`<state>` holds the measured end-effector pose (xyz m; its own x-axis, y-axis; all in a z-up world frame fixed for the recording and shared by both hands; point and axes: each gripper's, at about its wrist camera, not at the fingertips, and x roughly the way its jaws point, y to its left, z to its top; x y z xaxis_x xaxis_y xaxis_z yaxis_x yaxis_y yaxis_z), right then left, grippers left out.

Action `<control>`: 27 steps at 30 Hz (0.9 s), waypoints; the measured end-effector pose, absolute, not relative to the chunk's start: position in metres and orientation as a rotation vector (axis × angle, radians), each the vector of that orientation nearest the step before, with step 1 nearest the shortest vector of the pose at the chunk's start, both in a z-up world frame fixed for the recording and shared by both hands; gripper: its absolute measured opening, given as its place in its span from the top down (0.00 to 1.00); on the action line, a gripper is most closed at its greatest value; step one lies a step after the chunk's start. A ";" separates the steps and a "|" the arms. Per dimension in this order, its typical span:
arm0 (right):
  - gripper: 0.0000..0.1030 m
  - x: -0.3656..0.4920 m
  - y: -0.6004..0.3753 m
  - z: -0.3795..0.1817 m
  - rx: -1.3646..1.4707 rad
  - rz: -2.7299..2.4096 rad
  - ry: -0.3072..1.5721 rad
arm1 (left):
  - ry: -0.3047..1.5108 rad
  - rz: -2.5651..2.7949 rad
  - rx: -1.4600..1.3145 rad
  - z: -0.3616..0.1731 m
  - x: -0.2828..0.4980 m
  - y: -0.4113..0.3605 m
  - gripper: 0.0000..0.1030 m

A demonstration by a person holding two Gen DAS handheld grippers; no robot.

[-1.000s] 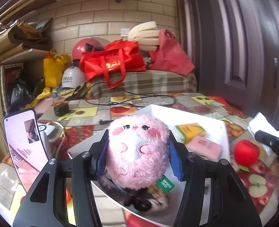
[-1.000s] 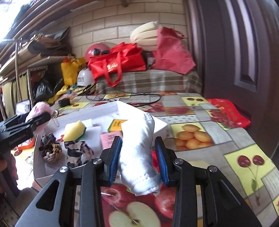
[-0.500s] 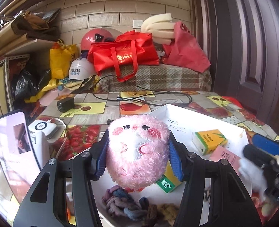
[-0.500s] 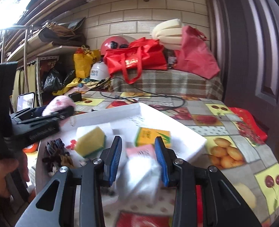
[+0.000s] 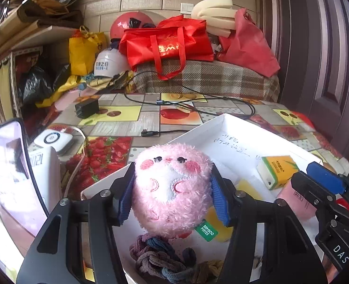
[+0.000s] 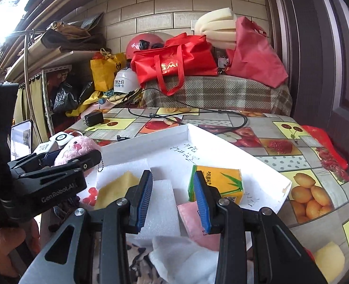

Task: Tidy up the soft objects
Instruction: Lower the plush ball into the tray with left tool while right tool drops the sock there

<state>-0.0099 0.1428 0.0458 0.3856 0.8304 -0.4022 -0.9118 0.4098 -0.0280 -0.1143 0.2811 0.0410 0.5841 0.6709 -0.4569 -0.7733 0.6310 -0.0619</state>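
My left gripper is shut on a pink plush toy and holds it above the near left part of the white tray. The toy also shows in the right wrist view. My right gripper is open and empty above the tray. A white sock lies in the tray just below its fingers. Knitted hair ties, a yellow sponge, a white foam block, a yellow tissue pack and a pink pack lie in the tray.
The table carries a fruit-print cloth, a black charger with cables, a white device and a phone standing at the left. Red bags and helmets are piled at the back. A dark door is at the right.
My right gripper has moved over the tray, let go of the white sock and now stands open. My left gripper has carried the plush toy further over the tray.
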 end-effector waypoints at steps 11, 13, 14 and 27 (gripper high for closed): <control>0.03 -0.010 0.134 0.050 -0.219 1.119 0.299 | 0.328 0.911 -0.228 0.047 -0.130 0.271 0.00; 0.03 -0.013 0.131 0.053 -0.208 1.122 0.273 | 0.314 0.913 -0.230 0.048 -0.132 0.270 0.00; 0.03 -0.015 0.128 0.053 -0.203 1.123 0.254 | 0.303 0.912 -0.231 0.048 -0.134 0.270 0.00; 0.00 -0.028 0.094 0.054 -0.198 1.120 0.224 | 0.188 0.885 -0.224 0.055 -0.153 0.255 0.00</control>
